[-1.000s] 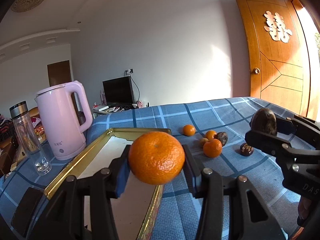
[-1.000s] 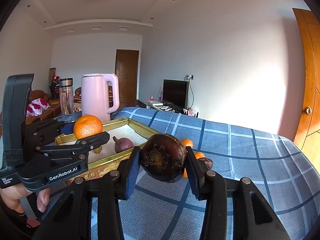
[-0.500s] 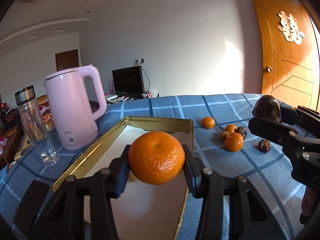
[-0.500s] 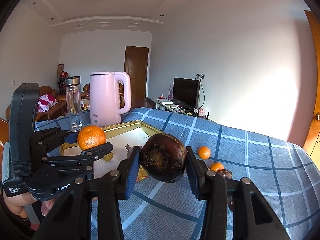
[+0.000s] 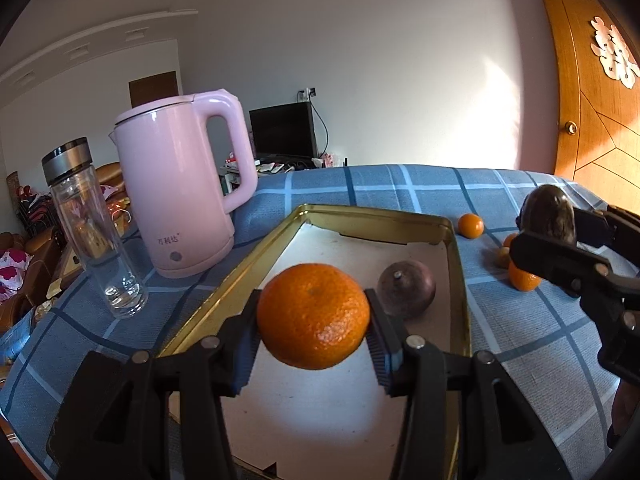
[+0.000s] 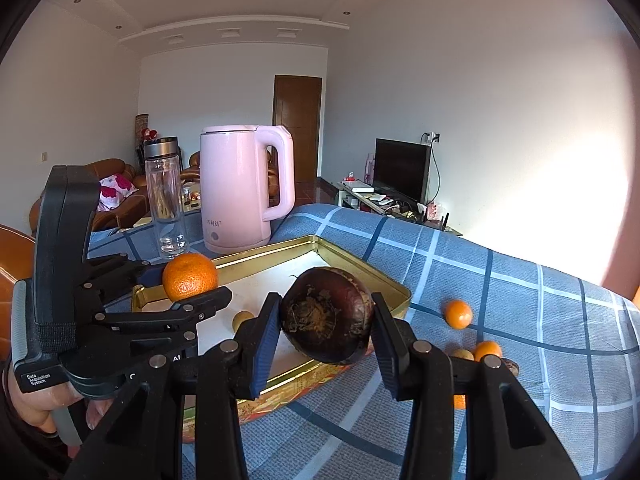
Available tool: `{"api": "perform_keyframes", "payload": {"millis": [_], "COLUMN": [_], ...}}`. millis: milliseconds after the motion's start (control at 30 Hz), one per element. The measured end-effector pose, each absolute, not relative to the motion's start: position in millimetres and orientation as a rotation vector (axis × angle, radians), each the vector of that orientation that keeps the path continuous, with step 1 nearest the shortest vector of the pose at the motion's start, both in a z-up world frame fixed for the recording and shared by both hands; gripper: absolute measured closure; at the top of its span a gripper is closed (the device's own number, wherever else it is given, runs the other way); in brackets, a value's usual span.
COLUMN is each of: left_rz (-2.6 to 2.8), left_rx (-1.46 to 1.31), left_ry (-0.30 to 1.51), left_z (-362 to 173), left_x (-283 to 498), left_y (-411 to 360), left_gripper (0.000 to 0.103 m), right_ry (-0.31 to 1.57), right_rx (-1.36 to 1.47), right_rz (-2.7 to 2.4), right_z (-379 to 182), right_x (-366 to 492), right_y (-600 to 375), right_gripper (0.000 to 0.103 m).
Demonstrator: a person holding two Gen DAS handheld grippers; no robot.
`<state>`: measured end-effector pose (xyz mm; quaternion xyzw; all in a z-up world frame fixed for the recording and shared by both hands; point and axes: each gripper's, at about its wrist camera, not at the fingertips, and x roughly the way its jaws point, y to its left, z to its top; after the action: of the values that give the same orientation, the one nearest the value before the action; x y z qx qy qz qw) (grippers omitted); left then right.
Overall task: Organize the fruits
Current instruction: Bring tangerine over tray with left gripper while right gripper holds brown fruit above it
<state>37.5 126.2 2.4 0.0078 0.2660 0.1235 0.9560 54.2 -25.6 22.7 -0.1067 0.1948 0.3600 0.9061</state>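
My left gripper (image 5: 312, 326) is shut on a large orange (image 5: 313, 316) and holds it above the gold tray (image 5: 458, 264). A purple round fruit (image 5: 406, 288) lies in the tray behind the orange. My right gripper (image 6: 326, 330) is shut on a dark brown fruit (image 6: 326, 316), held over the tray's near right rim (image 6: 396, 286). The left gripper with its orange (image 6: 190, 276) shows at left in the right wrist view. A small yellowish fruit (image 6: 242, 319) lies in the tray. Small oranges (image 6: 458, 314) lie on the blue checked cloth right of the tray.
A pink kettle (image 5: 184, 188) and a glass bottle (image 5: 94, 228) stand left of the tray. More small oranges (image 5: 471, 225) and dark fruits lie on the cloth (image 5: 400, 184) to the right. A wooden door (image 5: 592, 100) is at the far right.
Both grippers have moved left and forward toward the tray with their fruits. The orange now hangs over the tray's middle, and the purple fruit in the tray has come into the left view.
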Motion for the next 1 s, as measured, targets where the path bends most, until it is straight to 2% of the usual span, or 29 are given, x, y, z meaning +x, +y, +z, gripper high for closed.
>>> {"api": "perform_keyframes", "payload": {"millis": [1000], "left_rz": [0.323], "left_rx": [0.051], "left_ry": [0.732], "left_z": [-27], "left_x": [67], "left_y": [172], "left_gripper": [0.054], "right_ry": [0.586], "right_rx": [-0.302], "right_rz": [0.850], "right_z": [-18], "right_x": [80], "right_y": [47], "right_gripper": [0.058]}}
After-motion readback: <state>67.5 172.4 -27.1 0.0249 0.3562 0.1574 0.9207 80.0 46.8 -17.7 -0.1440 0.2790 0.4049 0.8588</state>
